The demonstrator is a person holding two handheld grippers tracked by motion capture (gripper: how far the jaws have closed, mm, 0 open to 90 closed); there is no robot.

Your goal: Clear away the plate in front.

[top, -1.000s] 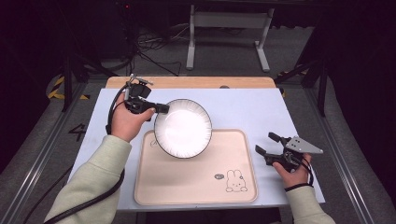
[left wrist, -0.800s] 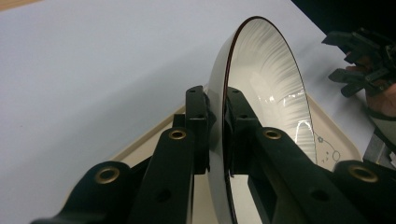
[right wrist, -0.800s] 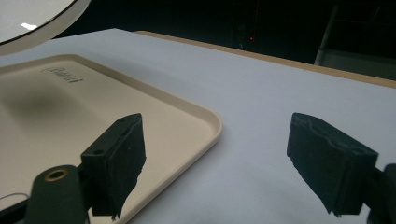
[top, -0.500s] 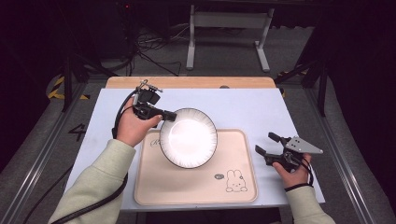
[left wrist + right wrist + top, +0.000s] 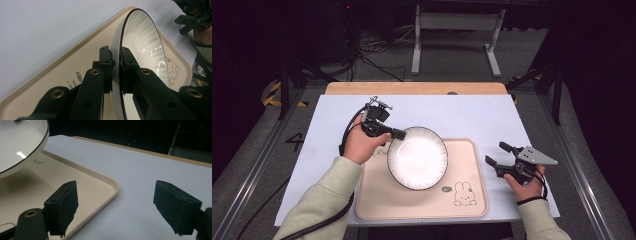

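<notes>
Glossy round plate [image 5: 417, 157] (dark-rimmed) in clenched left tongs [image 5: 398, 134]; right tongs [image 5: 496, 154] agape.

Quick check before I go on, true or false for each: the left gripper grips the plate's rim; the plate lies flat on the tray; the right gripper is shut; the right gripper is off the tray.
1. The left gripper grips the plate by its rim: true.
2. The plate lies flat on the tray: false, it is held above it.
3. The right gripper is shut: false, its jaws stand wide apart, holding nothing.
4. The right gripper is off the tray: true, it is beside the tray's right edge.
</notes>
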